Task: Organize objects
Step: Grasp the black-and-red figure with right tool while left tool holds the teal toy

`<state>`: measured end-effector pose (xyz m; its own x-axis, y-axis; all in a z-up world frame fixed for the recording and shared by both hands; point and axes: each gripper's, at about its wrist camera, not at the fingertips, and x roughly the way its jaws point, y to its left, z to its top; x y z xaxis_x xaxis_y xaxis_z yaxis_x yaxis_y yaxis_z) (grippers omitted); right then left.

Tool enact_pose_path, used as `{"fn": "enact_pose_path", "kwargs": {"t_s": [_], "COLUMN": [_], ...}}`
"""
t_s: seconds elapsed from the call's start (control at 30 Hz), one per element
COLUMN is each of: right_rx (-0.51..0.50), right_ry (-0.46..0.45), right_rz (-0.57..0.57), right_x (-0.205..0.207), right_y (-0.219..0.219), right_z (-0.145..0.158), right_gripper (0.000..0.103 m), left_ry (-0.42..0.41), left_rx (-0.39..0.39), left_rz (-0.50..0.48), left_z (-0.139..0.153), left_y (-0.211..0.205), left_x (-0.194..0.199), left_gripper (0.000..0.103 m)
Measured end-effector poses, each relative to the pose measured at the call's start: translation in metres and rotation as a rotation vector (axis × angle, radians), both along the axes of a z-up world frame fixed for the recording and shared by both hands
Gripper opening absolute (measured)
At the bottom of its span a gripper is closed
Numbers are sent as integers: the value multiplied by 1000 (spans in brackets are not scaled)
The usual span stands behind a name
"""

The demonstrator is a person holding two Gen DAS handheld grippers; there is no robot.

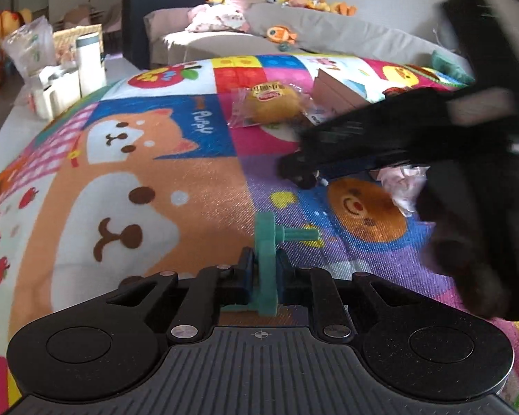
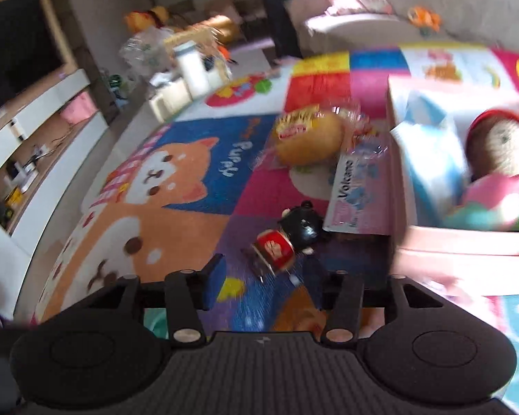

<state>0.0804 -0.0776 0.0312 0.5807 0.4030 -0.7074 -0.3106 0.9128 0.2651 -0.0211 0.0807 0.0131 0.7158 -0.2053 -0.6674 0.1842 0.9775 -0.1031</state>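
The left tool (image 1: pixel 262 269) clamps a green toy dumbbell (image 1: pixel 268 242) just above the cartoon play mat (image 1: pixel 155 180), while the right tool (image 2: pixel 264 280) hangs wide open and empty near a black figurine (image 2: pixel 289 238).

Open play mat (image 1: pixel 148 186) left and centre. Obstacles right: wrapped bun (image 1: pixel 271 103), pink box (image 2: pixel 443 242), bear figurine (image 2: pixel 287 238) just ahead of right gripper (image 2: pixel 264 282).

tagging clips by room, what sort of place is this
Most likely a home living room used as a play area: a cartoon play mat on the floor, a sofa piled with plush toys, and a TV on a wall unit.
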Motion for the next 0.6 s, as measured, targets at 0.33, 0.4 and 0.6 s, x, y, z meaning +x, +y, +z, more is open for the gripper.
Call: {"fn": "enact_pose_path", "kwargs": {"t_s": [0.33, 0.4, 0.6], "right_rx": [-126, -137, -178], "right_ry": [-54, -67, -140], "right_rz": [68, 111, 163], "right_x": [1, -13, -51], "right_y": [23, 17, -7], "right_z": [-7, -4, 6], "right_gripper": [11, 6, 6], "left_ry": [-56, -63, -63], "left_rx": [14, 25, 34], "left_rz": [6, 10, 12], "left_z": [-5, -5, -4], "left_y": [-3, -5, -6], "left_x": [-9, -10, -9], "left_gripper": [17, 15, 15]}}
